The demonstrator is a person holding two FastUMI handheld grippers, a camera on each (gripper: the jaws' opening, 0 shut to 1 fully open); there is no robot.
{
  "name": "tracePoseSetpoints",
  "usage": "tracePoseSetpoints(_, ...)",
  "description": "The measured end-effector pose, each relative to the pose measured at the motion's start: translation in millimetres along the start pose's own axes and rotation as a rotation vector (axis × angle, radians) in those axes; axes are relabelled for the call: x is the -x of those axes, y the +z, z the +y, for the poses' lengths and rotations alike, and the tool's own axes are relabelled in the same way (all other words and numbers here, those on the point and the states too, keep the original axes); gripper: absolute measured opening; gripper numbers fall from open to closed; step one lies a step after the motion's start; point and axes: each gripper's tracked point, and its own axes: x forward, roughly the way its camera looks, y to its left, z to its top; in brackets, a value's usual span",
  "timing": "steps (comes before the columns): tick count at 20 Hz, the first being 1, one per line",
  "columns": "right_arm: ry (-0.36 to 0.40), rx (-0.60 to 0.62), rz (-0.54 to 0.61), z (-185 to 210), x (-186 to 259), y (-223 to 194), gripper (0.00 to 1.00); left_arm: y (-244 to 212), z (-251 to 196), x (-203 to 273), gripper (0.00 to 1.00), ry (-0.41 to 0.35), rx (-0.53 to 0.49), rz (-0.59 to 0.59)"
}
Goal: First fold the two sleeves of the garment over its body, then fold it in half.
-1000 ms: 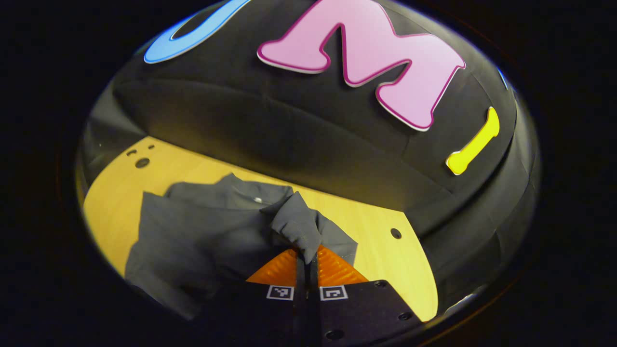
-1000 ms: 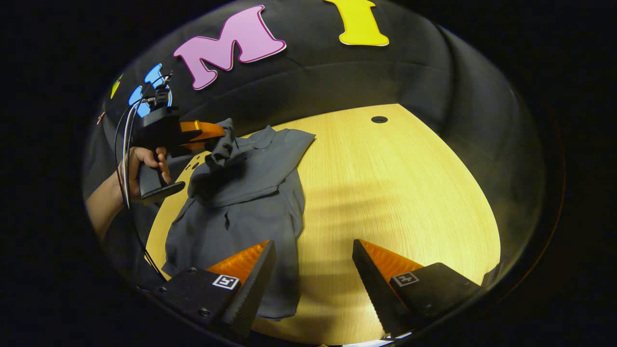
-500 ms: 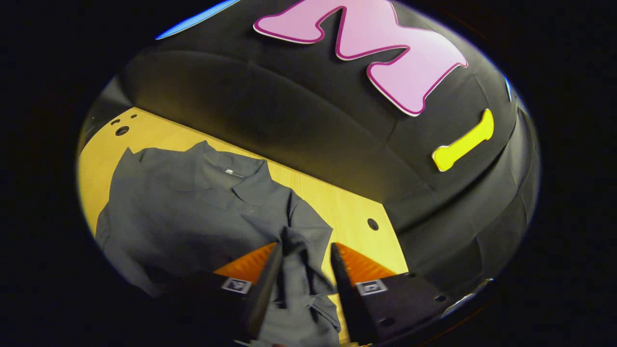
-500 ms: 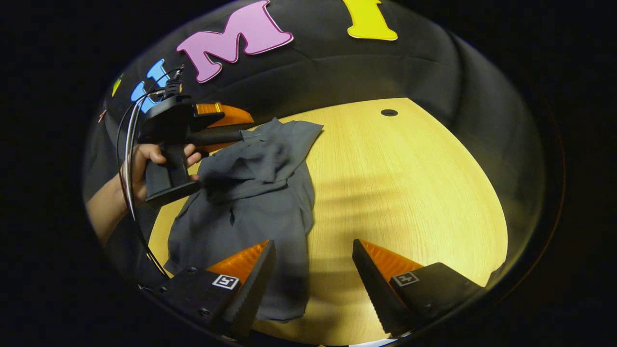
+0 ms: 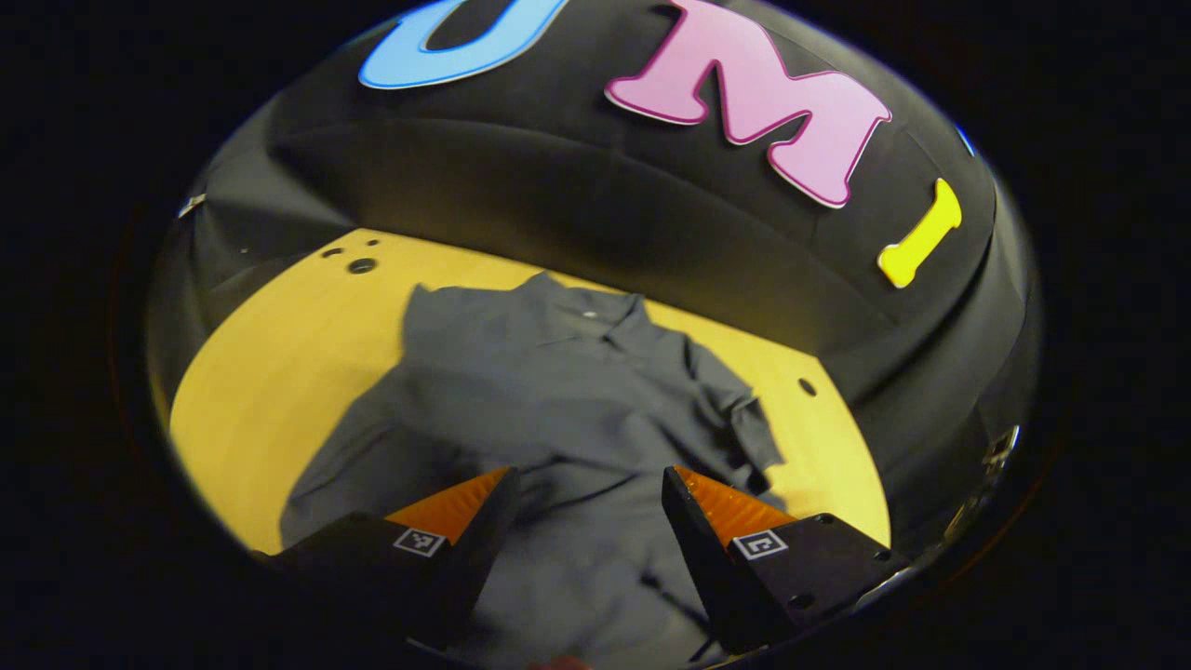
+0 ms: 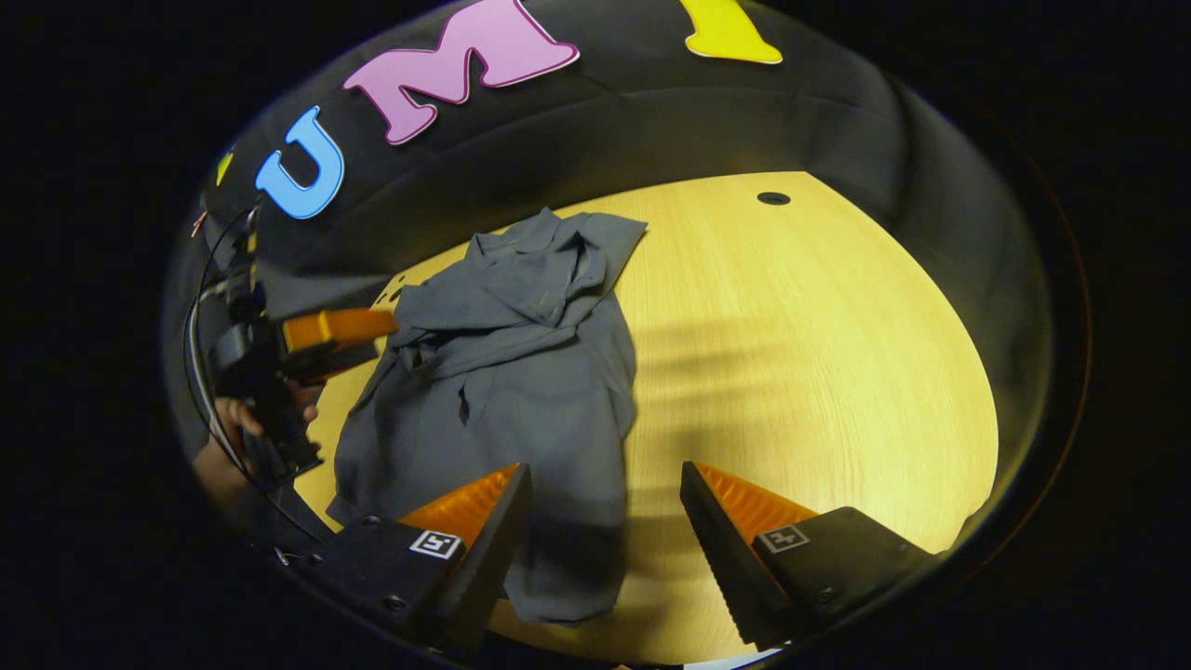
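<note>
Lying on the table (image 6: 819, 307), the garment (image 6: 521, 354) (both tools (image 5: 586, 484) (image 6: 605, 484) released, empty).

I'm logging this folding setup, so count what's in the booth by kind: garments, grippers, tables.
Garments: 1, the grey shirt
Grippers: 2, the left gripper and the right gripper, both open
Tables: 1, the wooden table
Total: 4

The garment's (image 5: 558, 391) hem runs under the left tool (image 5: 577, 521) and off the bottom edge — a hand (image 6: 228, 423) behind that tool is dim, mostly hidden.
</note>
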Motion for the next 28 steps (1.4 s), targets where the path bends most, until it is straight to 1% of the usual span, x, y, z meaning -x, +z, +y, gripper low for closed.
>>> tracePoseSetpoints(2, 0.004, 0.003, 0.008, 8.2, -1.2, -1.4, 0.99, -24.0, 46.7, 31.1, 0.96, 0.086, -0.014, 0.012)
tracePoseSetpoints(5, 0.002, -0.008, 0.081, 18.4, -4.9, -22.2, 0.99, -61.6, 104.1, 67.3, 0.96, 0.204, -0.008, 0.043)
tracePoseSetpoints(7, -0.007, 0.010, 0.118, 27.6, -3.7, -34.1, 0.99, -85.9, 132.7, 88.8, 0.96, 0.257, -0.004, 0.068)
tracePoseSetpoints(9, -0.007, 0.039, 0.154, 39.3, -2.0, -48.0, 0.99, -108.1, 152.3, 104.0, 0.96, 0.293, 0.017, 0.107)
tracePoseSetpoints(12, -0.066, 0.089, 0.217, 43.0, -1.2, -69.6, 0.99, -132.5, 170.8, 111.2, 0.96, 0.306, 0.065, 0.144)
tracePoseSetpoints(15, -0.147, 0.144, 0.259, 34.6, -6.4, -85.6, 0.99, -149.0, 183.3, 111.4, 0.96, 0.328, 0.047, 0.181)
tracePoseSetpoints(17, -0.190, 0.181, 0.231, 30.1, -8.6, -83.0, 0.99, -159.7, 190.8, 115.0, 0.97, 0.344, 0.028, 0.217)
tracePoseSetpoints(19, -0.205, 0.202, 0.250, 29.8, -9.0, -92.9, 0.98, -167.9, 192.9, 113.3, 0.96, 0.340, 0.015, 0.244)
tracePoseSetpoints(22, -0.220, 0.216, 0.352, 28.6, -12.4, -124.5, 1.00, -168.7, 192.1, 113.1, 0.98, 0.333, -0.009, 0.244)
tracePoseSetpoints(23, -0.219, 0.234, 0.313, 32.4, -17.8, -118.5, 1.00, -169.2, 191.2, 112.6, 0.97, 0.331, -0.016, 0.245)
tracePoseSetpoints(24, -0.219, 0.244, 0.341, 34.7, -15.3, -124.1, 1.00, -169.5, 190.4, 111.0, 0.98, 0.326, -0.020, 0.244)
tracePoseSetpoints(25, -0.218, 0.243, 0.317, 37.2, -15.7, -116.9, 0.99, -170.7, 189.0, 109.7, 0.98, 0.317, -0.022, 0.245)
tracePoseSetpoints(28, -0.234, 0.212, 0.339, 36.4, -16.8, -119.0, 0.99, -168.7, 183.1, 105.1, 0.97, 0.279, -0.068, 0.258)
